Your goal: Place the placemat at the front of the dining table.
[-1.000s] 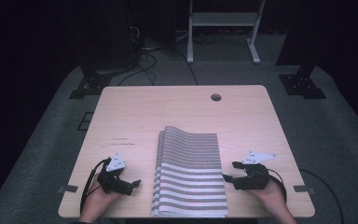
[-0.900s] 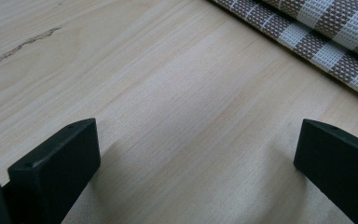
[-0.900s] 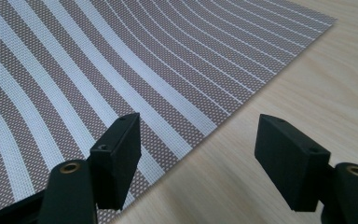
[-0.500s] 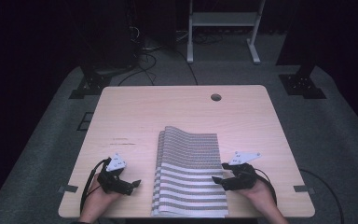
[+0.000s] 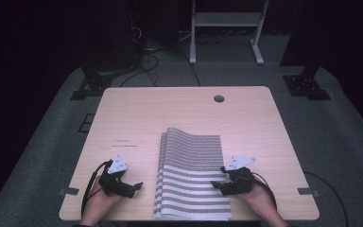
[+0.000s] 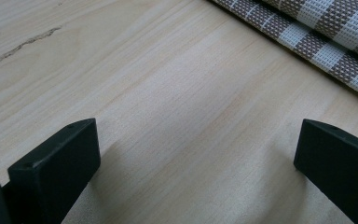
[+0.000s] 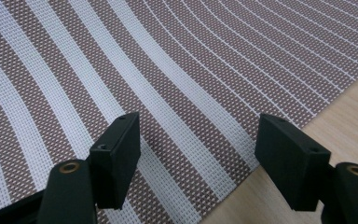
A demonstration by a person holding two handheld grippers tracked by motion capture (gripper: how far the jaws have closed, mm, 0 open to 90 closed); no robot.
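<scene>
Striped mat stack (image 5: 191, 177): woven, brown and white bands, several layers, lying at the near middle of the table (image 5: 179, 113) with its near edge at the table's near edge. You will find no brand, label or readable writing on it.

Your right gripper (image 5: 217, 185): over the stack's right edge, jaws well apart, holding nothing. The right gripper view gives you the weave (image 7: 177, 70) close up, with one jaw above the mat and the other above bare wood beside the mat's border.

Your left gripper (image 5: 138, 185): on bare wood just left of the stack, jaws wide, empty. The left gripper view shows you the layered fold edge (image 6: 307, 32) at its upper right.

Far half of the table: bare wood with a cable hole (image 5: 219, 99). Dark floor with cables (image 5: 146, 52) and a white stand (image 5: 224, 23) beyond.
</scene>
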